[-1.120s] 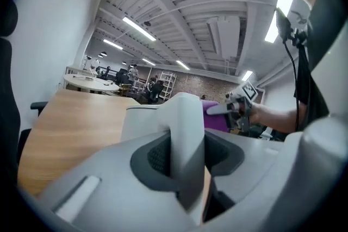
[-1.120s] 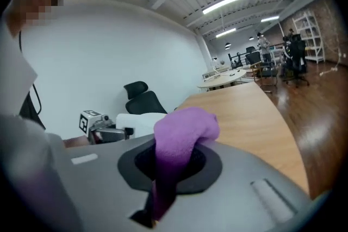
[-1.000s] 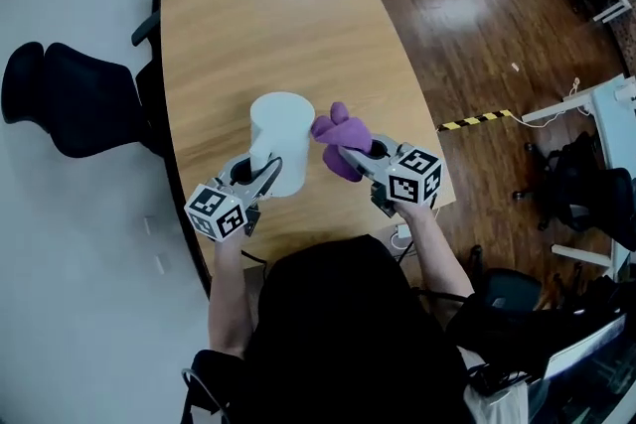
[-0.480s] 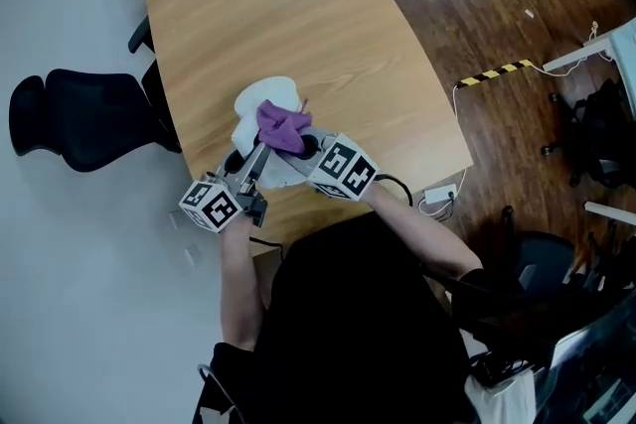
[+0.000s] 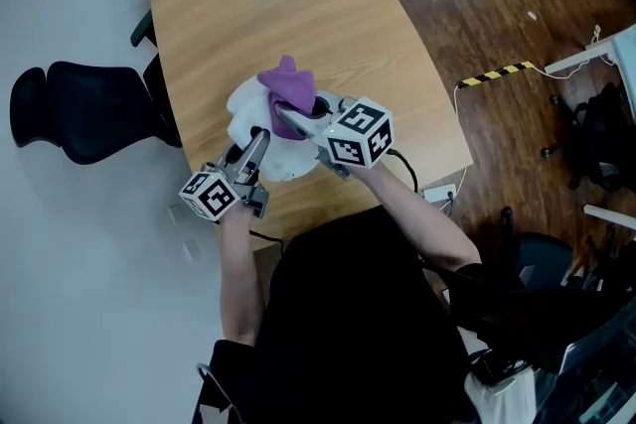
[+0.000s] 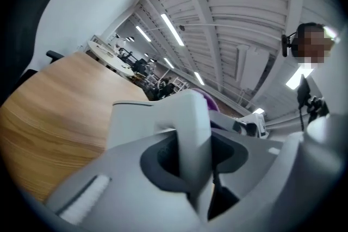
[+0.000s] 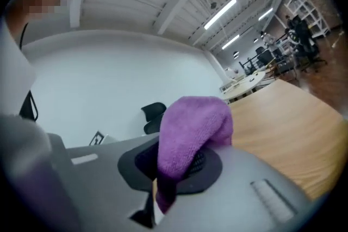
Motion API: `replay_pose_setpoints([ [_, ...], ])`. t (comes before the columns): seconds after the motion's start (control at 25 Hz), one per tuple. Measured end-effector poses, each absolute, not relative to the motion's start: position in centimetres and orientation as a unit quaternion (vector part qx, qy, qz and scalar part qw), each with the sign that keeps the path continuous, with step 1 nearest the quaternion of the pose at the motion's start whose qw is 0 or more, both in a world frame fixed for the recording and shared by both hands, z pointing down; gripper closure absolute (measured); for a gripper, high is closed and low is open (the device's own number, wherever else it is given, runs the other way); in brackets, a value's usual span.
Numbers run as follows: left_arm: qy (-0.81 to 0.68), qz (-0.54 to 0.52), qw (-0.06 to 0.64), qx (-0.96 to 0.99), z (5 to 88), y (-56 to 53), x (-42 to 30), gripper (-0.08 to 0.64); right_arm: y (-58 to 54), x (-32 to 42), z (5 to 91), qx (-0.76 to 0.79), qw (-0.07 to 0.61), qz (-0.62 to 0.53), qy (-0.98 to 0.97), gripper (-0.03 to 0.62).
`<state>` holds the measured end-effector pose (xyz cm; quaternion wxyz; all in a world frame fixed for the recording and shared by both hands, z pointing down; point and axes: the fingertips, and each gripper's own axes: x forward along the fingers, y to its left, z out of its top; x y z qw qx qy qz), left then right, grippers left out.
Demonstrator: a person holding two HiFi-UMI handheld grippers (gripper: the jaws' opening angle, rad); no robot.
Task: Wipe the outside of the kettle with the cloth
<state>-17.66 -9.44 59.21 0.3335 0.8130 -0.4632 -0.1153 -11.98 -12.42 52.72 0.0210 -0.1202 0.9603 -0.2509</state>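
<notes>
Swinging in from the kettle's [image 5: 256, 132] right side, the right gripper [image 5: 290, 116] is now reaching across the kettle's top, where a second ago it was hovering just beside the wall. Its jaws are pinching the purple cloth [image 5: 288, 86], and a bunched fold is standing up past the jaw tips. The head view is showing the cloth lying over the kettle's upper part, though whether it is pressing on the surface cannot be told.

At the kettle's near side, the left gripper [image 5: 256, 147] is clamping the handle [image 6: 193, 133]. Its jaws have just been opening a little, yet the handle is sitting between the pads and looks gripped. The kettle itself is resting on the wooden table [image 5: 258, 5], close to the near edge, and it seems to be leaning rather than standing straight.

Wiping is judged to be under way but early. The cloth is meeting only the top region, while the walls around the kettle and the side facing away from the person are probably still waiting for their pass.
</notes>
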Motion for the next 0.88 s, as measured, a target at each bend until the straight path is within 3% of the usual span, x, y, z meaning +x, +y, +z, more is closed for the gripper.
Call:
replay_pose_setpoints([
  [0.04, -0.468, -0.109, 0.334, 0.811, 59.5, -9.5, -17.8, 0.189, -11.8, -13.1, 54.1, -0.111, -0.008, -0.240, 0.964, 0.568],
  [0.08, -0.470, -0.104, 0.332, 0.811, 59.7, -9.4, -17.7, 0.143, -11.2, -14.2, 55.4, -0.104, -0.035, -0.222, 0.969, 0.568],
  [0.4, -0.463, -0.116, 0.326, 0.816, 60.4, -9.3, -19.2, 0.140, -7.0, -14.9, 62.5, -0.027, -0.233, -0.089, 0.968, 0.568],
  [0.56, -0.444, -0.107, 0.322, 0.829, 60.2, -9.8, -18.8, 0.152, -10.2, -16.4, 55.1, -0.036, -0.128, -0.043, 0.990, 0.568],
  [0.88, -0.393, -0.073, 0.297, 0.867, 60.7, -8.7, -17.7, 0.158, -9.8, -21.7, 53.6, 0.067, -0.115, -0.090, 0.987, 0.568],
])
